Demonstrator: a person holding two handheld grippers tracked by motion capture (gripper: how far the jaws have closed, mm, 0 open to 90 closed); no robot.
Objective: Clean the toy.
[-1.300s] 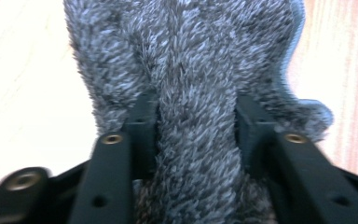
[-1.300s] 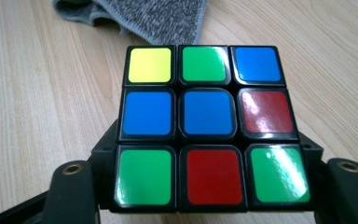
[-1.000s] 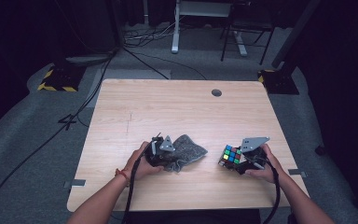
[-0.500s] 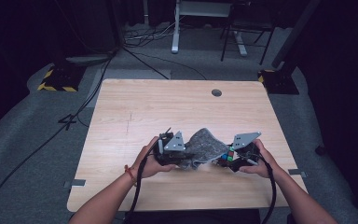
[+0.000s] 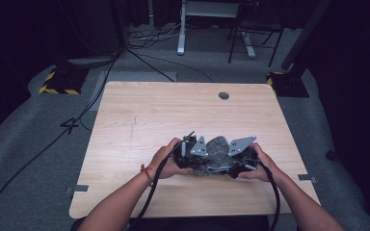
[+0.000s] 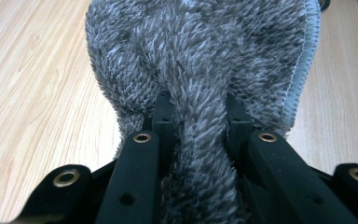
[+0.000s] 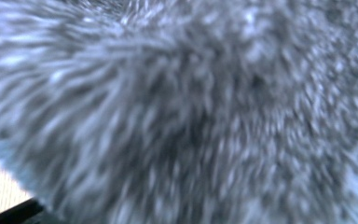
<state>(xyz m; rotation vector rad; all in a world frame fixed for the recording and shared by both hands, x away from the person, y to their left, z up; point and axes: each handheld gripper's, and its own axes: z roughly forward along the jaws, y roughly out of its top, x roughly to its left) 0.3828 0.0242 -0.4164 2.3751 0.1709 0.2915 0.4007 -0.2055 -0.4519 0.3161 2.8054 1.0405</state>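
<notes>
Your two grippers meet over the near middle of the table (image 5: 139, 120), the left gripper (image 5: 198, 159) on your left and the right gripper (image 5: 231, 161) on your right, pointing in toward each other. Between them sits the fuzzy cloth (image 5: 217, 149), bunched up and touching both. In your left gripper view, a fold of that cloth (image 6: 200, 154) runs down between the two jaws, which press on it from either side, and the rest fans out ahead of them above the tabletop (image 6: 37, 84). In your right gripper view, the cloth (image 7: 182, 107) lies right up against the camera. Behind the grippers, toward the far edge and slightly right of centre, the cable hole (image 5: 224, 95) sits in the tabletop. Beyond the table stands a desk frame (image 5: 180, 29) on the floor.
</notes>
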